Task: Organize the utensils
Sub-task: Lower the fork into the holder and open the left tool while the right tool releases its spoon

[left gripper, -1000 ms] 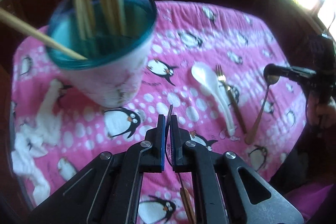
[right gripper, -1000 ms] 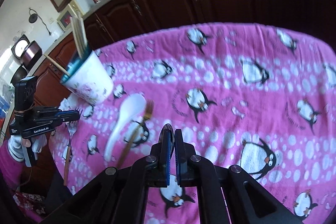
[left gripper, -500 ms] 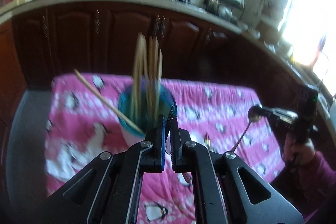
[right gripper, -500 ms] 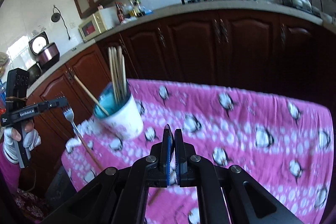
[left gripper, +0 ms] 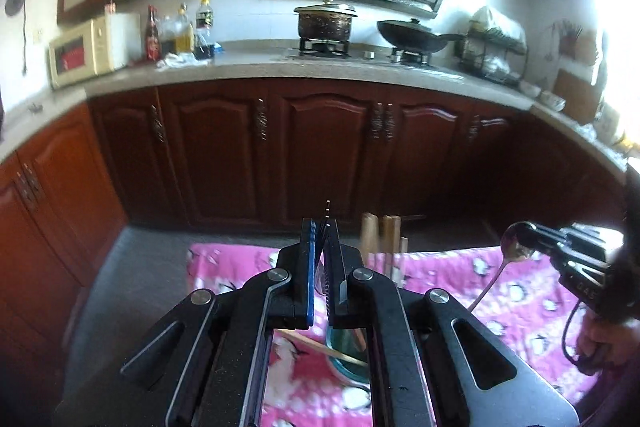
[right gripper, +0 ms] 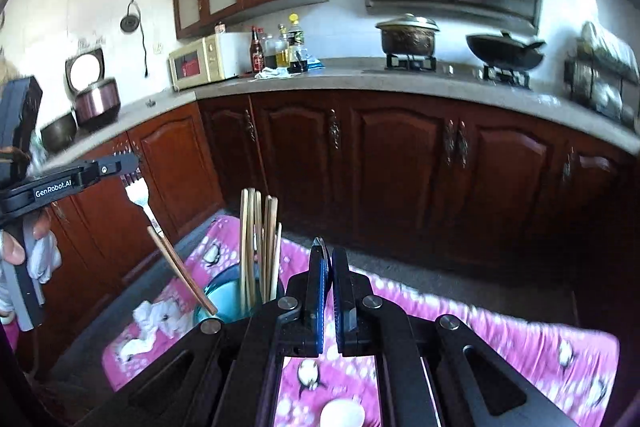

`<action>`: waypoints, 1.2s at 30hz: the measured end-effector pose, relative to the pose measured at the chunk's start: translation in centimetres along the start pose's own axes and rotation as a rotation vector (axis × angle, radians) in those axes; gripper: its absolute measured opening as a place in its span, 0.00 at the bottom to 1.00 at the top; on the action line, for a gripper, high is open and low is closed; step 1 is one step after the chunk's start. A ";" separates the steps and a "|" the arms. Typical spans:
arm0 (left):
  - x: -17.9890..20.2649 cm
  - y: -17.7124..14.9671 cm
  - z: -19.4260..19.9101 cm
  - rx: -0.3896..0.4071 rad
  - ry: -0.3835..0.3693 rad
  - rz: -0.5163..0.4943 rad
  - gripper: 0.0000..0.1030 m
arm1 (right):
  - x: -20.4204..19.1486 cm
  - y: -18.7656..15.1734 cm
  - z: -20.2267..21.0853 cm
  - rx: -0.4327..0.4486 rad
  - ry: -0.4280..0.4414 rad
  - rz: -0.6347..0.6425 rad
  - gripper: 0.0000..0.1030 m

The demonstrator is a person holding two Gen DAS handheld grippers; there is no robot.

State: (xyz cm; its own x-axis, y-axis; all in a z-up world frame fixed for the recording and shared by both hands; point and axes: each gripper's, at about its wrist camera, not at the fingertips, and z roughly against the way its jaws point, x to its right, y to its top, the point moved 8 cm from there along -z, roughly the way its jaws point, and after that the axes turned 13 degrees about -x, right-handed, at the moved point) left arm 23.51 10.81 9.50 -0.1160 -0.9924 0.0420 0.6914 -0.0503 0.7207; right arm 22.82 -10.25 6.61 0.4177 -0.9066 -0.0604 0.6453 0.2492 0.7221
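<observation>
Here both grippers are raised over the pink penguin cloth (right gripper: 520, 331) on the tabletop, facing the dark wooden cabinets (left gripper: 320, 151). The left gripper (left gripper: 325, 247) has its jaws clamped on a fork (right gripper: 138, 197), tines at the jaws and the wooden handle slanting down toward the cup. The right gripper (right gripper: 326, 267) has its jaws clamped on the bowl of a metal spoon (left gripper: 514, 247), whose handle hangs down over the cloth. The blue-rimmed cup (right gripper: 224, 301) stands on the cloth holding upright chopsticks (right gripper: 256, 243). A white spoon (right gripper: 342, 413) lies on the cloth below the right gripper.
</observation>
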 end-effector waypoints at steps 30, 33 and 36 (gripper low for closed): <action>2.3 -4.4 -9.7 -0.164 0.056 -0.062 0.03 | -6.3 -3.0 -13.8 -0.241 0.025 0.204 0.05; 2.6 -4.4 -9.6 -0.166 0.048 -0.062 0.03 | -5.7 -3.1 -13.5 -0.246 0.102 0.134 0.07; 2.9 -4.4 -9.5 -0.168 0.045 -0.067 0.04 | -5.2 -3.3 -12.8 -0.244 0.156 0.079 0.09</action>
State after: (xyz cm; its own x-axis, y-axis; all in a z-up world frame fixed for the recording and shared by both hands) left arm 26.91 7.07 -0.07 -0.1366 -0.9900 -0.0360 0.7930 -0.1311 0.5949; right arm 26.72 -2.05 -4.23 0.5541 -0.8223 -0.1293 0.7335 0.4089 0.5429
